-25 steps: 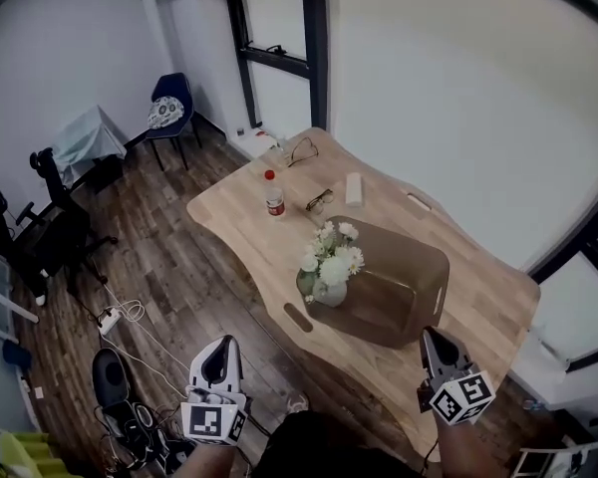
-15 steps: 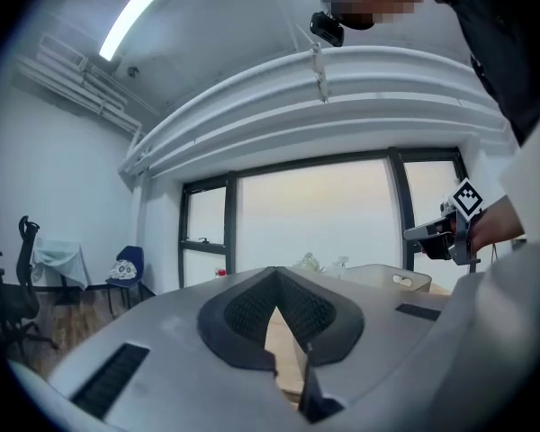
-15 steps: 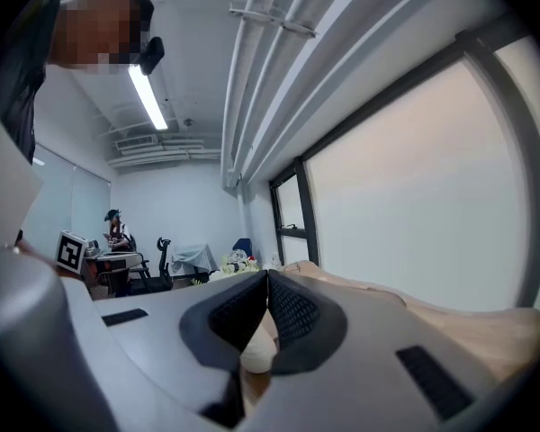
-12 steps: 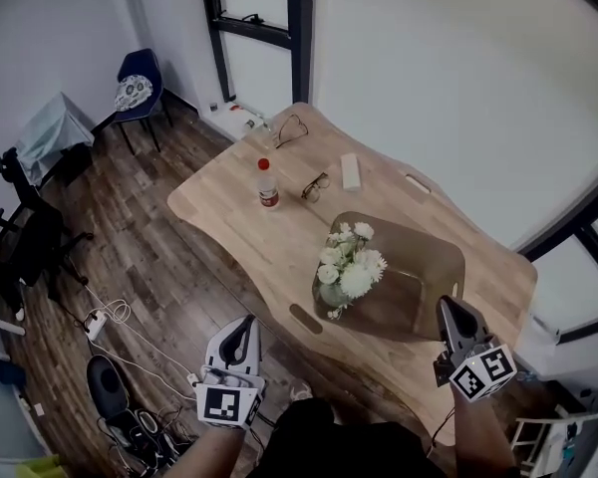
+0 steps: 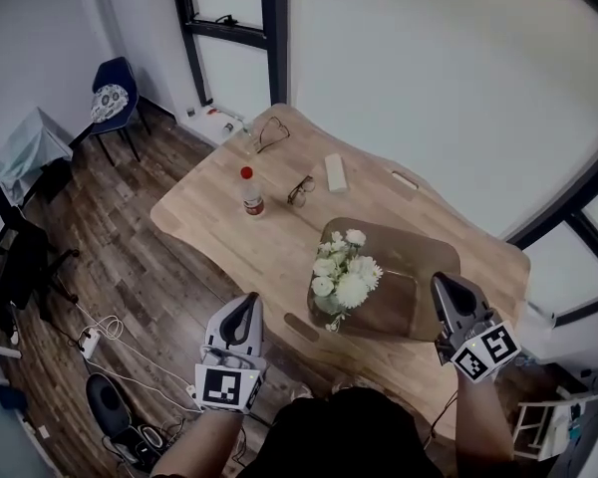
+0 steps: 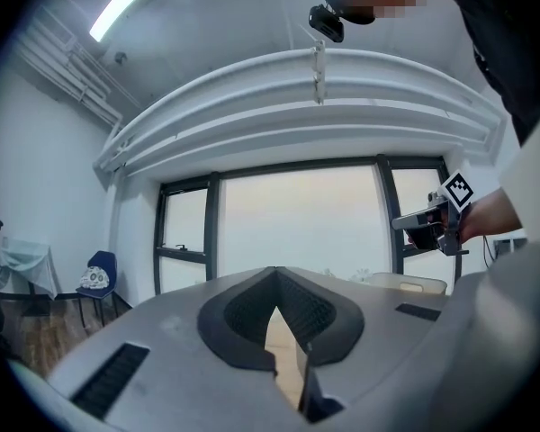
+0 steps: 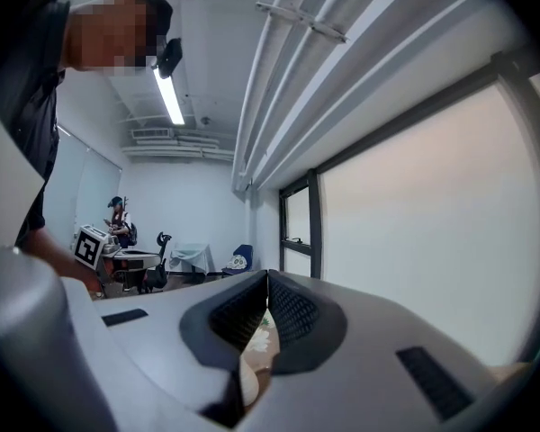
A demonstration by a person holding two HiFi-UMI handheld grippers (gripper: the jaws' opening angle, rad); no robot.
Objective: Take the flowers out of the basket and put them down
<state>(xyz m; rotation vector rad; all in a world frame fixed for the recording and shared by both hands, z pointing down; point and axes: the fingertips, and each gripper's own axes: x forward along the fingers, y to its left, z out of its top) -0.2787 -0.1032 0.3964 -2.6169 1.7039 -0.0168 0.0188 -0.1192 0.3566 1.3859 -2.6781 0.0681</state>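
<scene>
A bunch of white flowers (image 5: 342, 274) stands in the left end of a brown see-through basket (image 5: 409, 287) on the light wooden table (image 5: 229, 229). My left gripper (image 5: 248, 301) hovers over the floor just off the table's near edge, left of the flowers, its jaws shut and empty. My right gripper (image 5: 441, 281) hangs at the basket's right end, also shut with nothing held. In the left gripper view the left gripper (image 6: 274, 283) points level at the windows. Below the right gripper (image 7: 267, 282) a white bloom (image 7: 257, 337) shows between its jaws.
On the table's far half stand a red-capped bottle (image 5: 249, 191), glasses (image 5: 301, 189), a white box (image 5: 335, 171) and a second pair of glasses (image 5: 271, 134). A blue chair (image 5: 110, 96) and floor cables (image 5: 98, 335) lie to the left.
Both grippers have come up and forward toward the table and basket. The head view has shifted, so the table sits lower and nearer. Flowers and basket stay put.
</scene>
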